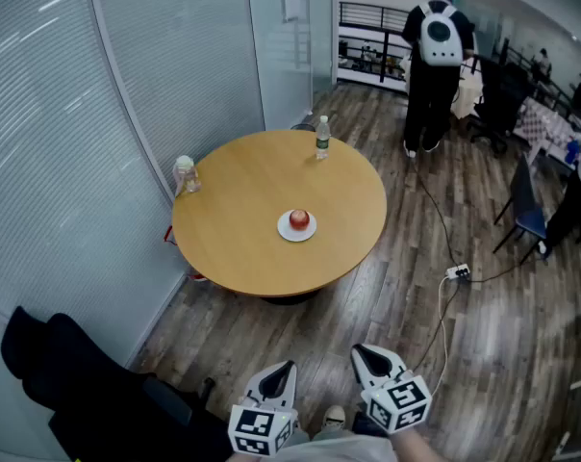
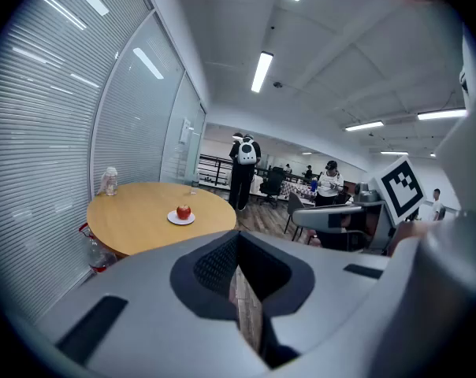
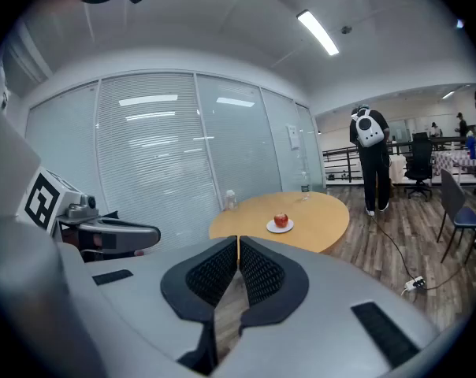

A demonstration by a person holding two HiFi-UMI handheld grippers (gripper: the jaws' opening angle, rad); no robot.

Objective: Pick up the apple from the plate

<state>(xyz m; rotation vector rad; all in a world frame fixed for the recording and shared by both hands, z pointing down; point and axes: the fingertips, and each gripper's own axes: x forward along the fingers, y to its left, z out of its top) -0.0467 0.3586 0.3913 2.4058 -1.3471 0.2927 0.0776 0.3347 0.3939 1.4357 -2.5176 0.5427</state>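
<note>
A red apple [image 1: 299, 219] rests on a small white plate [image 1: 297, 229] near the middle of a round wooden table [image 1: 242, 248]. The apple [image 2: 183, 211] and its plate [image 2: 180, 220] appear far ahead in the left gripper view, and the apple [image 3: 281, 220] on its plate [image 3: 280, 227] likewise in the right gripper view. My left gripper [image 1: 283, 367] and right gripper [image 1: 366, 356] are held low over the floor, well short of the table. Both are shut with nothing between the jaws.
A clear bottle [image 1: 322, 137] stands at the table's far edge and a wrapped bottle [image 1: 184, 174] at its left edge. A person with a white backpack [image 1: 440, 37] stands beyond. A cable and power strip [image 1: 458, 271] lie on the floor right; a dark chair [image 1: 88, 383] sits left.
</note>
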